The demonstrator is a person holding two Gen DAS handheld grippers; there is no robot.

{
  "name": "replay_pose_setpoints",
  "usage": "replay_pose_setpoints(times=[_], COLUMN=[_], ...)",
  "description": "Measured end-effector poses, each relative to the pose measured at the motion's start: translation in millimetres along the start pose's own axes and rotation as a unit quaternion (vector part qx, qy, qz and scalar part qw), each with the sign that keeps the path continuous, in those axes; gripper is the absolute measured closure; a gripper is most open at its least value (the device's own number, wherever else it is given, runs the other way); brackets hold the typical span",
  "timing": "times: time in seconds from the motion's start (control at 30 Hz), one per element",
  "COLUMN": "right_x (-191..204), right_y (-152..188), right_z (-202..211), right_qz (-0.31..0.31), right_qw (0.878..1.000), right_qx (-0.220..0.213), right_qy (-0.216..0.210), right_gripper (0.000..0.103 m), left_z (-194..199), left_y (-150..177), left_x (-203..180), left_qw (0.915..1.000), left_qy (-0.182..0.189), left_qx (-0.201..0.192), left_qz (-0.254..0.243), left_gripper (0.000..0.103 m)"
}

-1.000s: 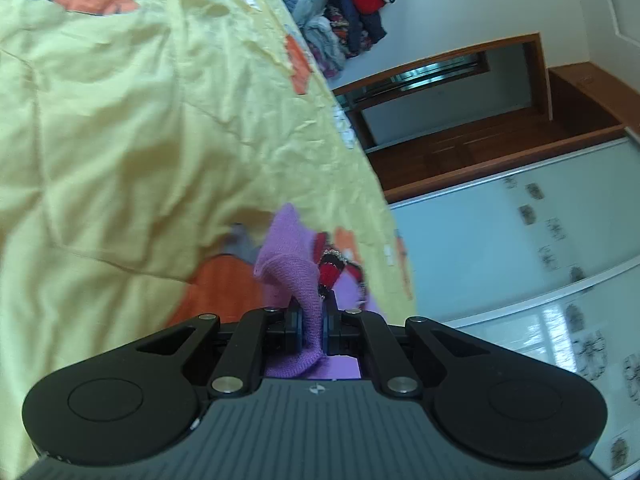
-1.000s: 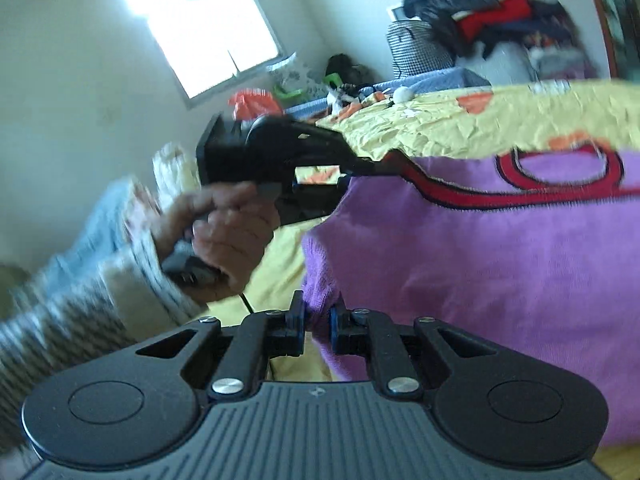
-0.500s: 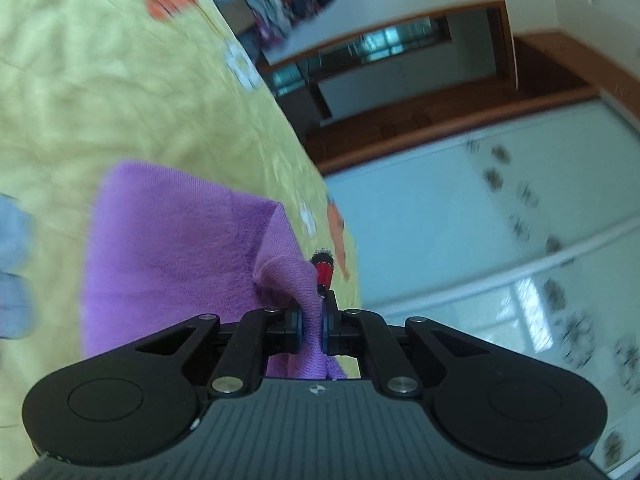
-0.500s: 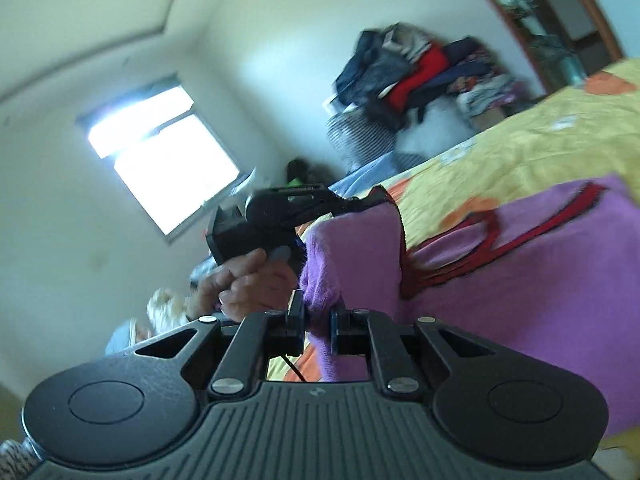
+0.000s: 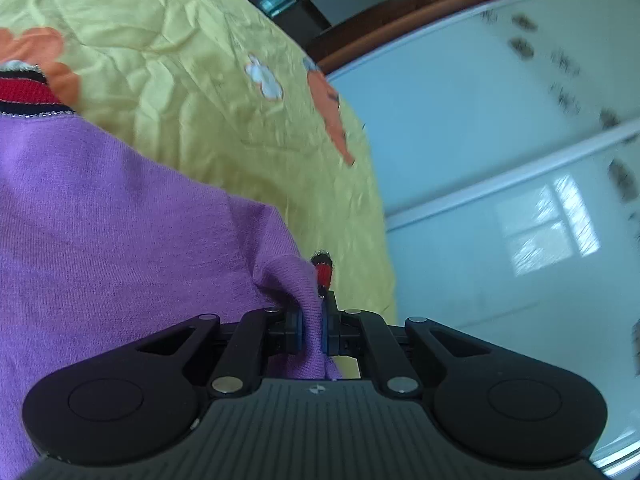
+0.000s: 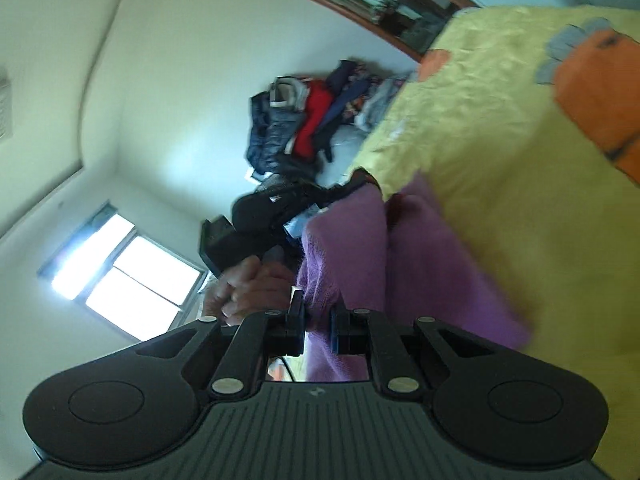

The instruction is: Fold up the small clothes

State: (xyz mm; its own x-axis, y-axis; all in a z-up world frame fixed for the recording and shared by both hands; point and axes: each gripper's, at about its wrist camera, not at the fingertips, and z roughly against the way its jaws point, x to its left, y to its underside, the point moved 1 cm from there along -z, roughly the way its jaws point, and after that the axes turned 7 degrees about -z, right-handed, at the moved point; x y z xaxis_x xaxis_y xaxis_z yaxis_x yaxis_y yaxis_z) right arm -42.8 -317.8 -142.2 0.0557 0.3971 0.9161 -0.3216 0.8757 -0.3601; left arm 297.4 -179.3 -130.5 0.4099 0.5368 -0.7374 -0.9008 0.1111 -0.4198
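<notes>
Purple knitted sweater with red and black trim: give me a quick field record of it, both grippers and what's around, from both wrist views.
garment: purple knitted sweater with red and black trim, lifted at two edges over the bed
left gripper: shut on a bunched purple fold beside a red trim tip
right gripper: shut on another purple fold
surface: yellow bedspread with orange carrot prints
left hand: seen from the right wrist view, gripping the left gripper's handle
background: pile of dark and red clothes beyond the bed; bright window

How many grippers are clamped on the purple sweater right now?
2. The left gripper pinches a purple sweater edge by its red trim; the right gripper pinches another edge, the sweater stretched between them over the yellow bedspread.
</notes>
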Motion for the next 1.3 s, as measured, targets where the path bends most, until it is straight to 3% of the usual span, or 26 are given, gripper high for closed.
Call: replay_pose_setpoints(times=[0.13,0.2,0.23,0.27,0.3,0.4,0.43,0.47,0.53,0.7,0.8,0.9,0.93,0.97,1.03,1.1,1.17,1.2,1.23,1.3], right_x=[-15,-19,-21,-19,-15,4,7,9,3,-27,-34,-39,-38,-33,-19,-12,-10,-9,-10,-5], right_y=[-5,-6,-10,-11,-13,-21,-24,-28,-43,-66,-71,-70,-69,-69,-69,-76,-94,-104,-116,-120], right_z=[0,0,2,9,16,36,38,39,30,-5,-19,-45,-52,-53,-47,-40,-31,-23,-19,-7], right_qz=[0.003,0.014,0.021,0.030,0.051,0.170,0.198,0.215,0.213,0.160,0.136,0.140,0.140,0.167,0.235,0.311,0.354,0.361,0.350,0.332], right_qw=[0.999,0.997,0.995,0.995,0.995,0.981,0.975,0.972,0.972,0.974,0.969,0.948,0.936,0.927,0.900,0.876,0.869,0.873,0.884,0.898], right_qx=[0.011,0.026,0.032,0.028,0.026,0.025,0.029,0.037,0.068,0.155,0.204,0.284,0.322,0.336,0.367,0.364,0.325,0.300,0.278,0.269], right_qy=[0.044,0.069,0.092,0.089,0.084,0.091,0.091,0.089,0.076,0.035,-0.006,-0.009,-0.023,-0.018,-0.009,0.046,0.114,0.133,0.139,0.108], right_gripper=[0.087,0.054,0.009,0.002,0.002,0.004,0.014,0.034,0.055,0.055,0.055,0.056,0.063,0.083,0.090,0.096,0.097,0.097,0.097,0.094], left_z=[-17,-22,-21,-16,-6,40,54,66,81,100,118,125,125,124,128,129,131,132,133,136], left_y=[3,2,2,1,0,13,23,35,61,125,146,153,154,154,160,162,165,166,167,167], left_x=[1,-1,-3,-7,-14,-36,-40,-41,-39,-25,-20,-16,-14,-11,-13,-14,-14,-14,-15,-16], left_qw=[0.9990,0.9984,0.9985,0.9984,0.9979,0.9910,0.9884,0.9852,0.9776,0.9426,0.9368,0.9349,0.9336,0.9325,0.9296,0.9263,0.9244,0.9236,0.9230,0.9243], left_qy=[-0.037,-0.048,-0.047,-0.049,-0.052,-0.061,-0.067,-0.078,-0.107,-0.206,-0.216,-0.222,-0.229,-0.233,-0.238,-0.243,-0.245,-0.247,-0.248,-0.250], left_qx=[0.014,0.018,0.018,0.012,-0.003,-0.038,-0.037,-0.033,-0.021,0.003,-0.004,-0.001,0.001,0.004,0.004,0.009,0.012,0.015,0.016,0.017], left_qz=[-0.018,-0.024,-0.023,-0.025,-0.038,-0.113,-0.132,-0.149,-0.180,-0.263,-0.275,-0.277,-0.275,-0.276,-0.281,-0.288,-0.292,-0.293,-0.293,-0.288], left_gripper=[0.093,0.088,0.085,0.074,0.063,0.047,0.046,0.046,0.044,0.044,0.040,0.039,0.039,0.039,0.039,0.039,0.039,0.039,0.039,0.038])
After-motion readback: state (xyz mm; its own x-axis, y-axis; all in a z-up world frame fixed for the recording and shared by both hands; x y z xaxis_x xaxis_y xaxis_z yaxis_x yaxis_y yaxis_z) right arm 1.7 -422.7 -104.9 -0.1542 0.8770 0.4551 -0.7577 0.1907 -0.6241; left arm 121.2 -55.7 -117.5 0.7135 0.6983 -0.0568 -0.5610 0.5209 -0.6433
